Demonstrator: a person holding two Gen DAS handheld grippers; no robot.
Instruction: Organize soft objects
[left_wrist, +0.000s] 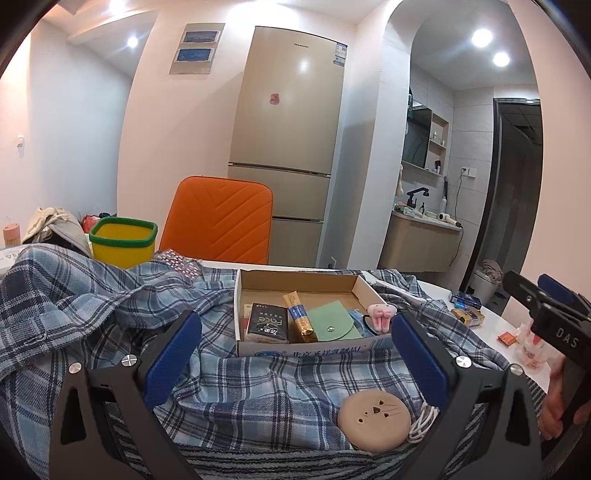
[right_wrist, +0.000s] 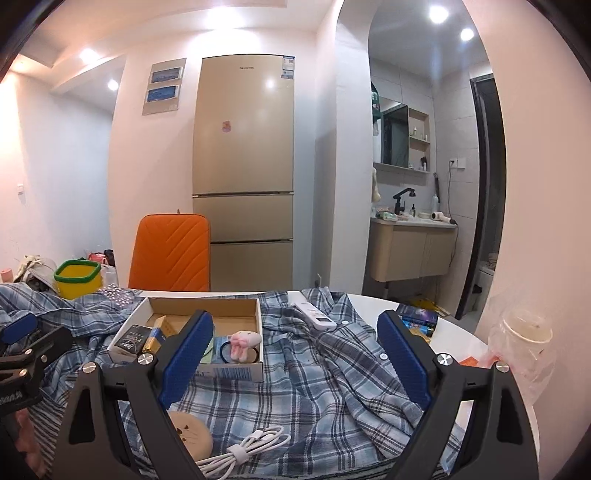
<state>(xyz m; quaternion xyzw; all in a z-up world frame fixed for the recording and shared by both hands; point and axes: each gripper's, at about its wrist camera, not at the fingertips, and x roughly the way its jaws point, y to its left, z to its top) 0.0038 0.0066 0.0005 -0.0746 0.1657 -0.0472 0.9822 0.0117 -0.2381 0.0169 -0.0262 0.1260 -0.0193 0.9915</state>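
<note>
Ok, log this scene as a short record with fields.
surface: plaid shirt spread over the table
box: open cardboard box on the shirt
in box: green pouch, pink plush hair tie
near edge: round beige disc, coiled white cable
left gripper: open, empty
right gripper: open, empty

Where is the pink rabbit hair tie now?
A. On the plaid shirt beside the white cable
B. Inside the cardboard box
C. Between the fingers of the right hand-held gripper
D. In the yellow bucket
B: the pink rabbit hair tie lies inside the cardboard box, at its near corner, beside the green pouch.
</note>
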